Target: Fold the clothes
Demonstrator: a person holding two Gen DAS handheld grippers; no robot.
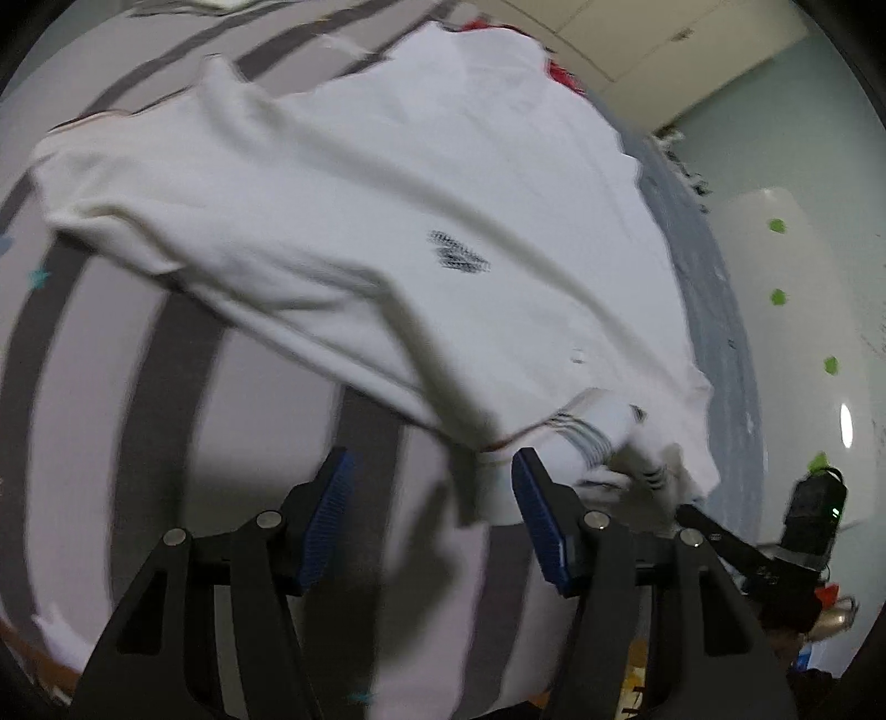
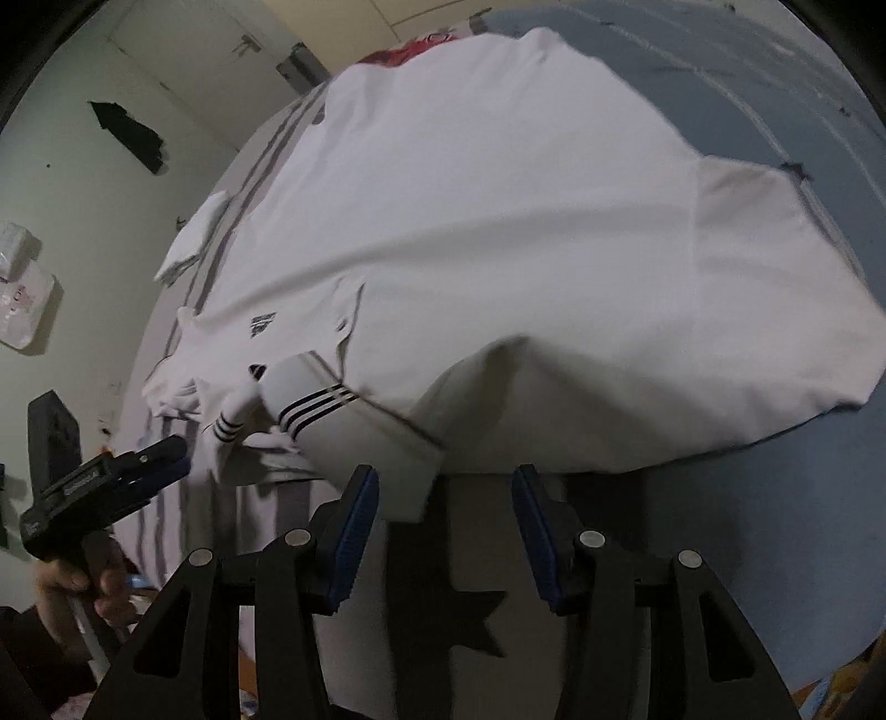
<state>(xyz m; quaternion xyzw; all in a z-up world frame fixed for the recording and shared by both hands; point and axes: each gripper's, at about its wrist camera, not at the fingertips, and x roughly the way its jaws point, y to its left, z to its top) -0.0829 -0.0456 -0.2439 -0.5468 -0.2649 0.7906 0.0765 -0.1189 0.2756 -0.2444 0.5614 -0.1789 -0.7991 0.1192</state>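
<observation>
A white polo shirt (image 1: 387, 232) with a small dark chest logo and a black-striped collar (image 1: 587, 437) lies spread on a bed; it also shows in the right wrist view (image 2: 498, 232), collar (image 2: 310, 404) toward me. My left gripper (image 1: 432, 493) is open and empty, just short of the shirt's near shoulder edge. My right gripper (image 2: 446, 509) is open and empty, just below the shirt's near sleeve edge. The left gripper also shows in the right wrist view (image 2: 111, 476), by the collar.
The bed has a grey-and-white striped sheet (image 1: 166, 443) and a blue blanket (image 2: 775, 498). A red garment (image 2: 410, 50) lies past the shirt's hem. A folded white item (image 2: 194, 232) lies at the bed's left edge. Walls and closet doors stand beyond.
</observation>
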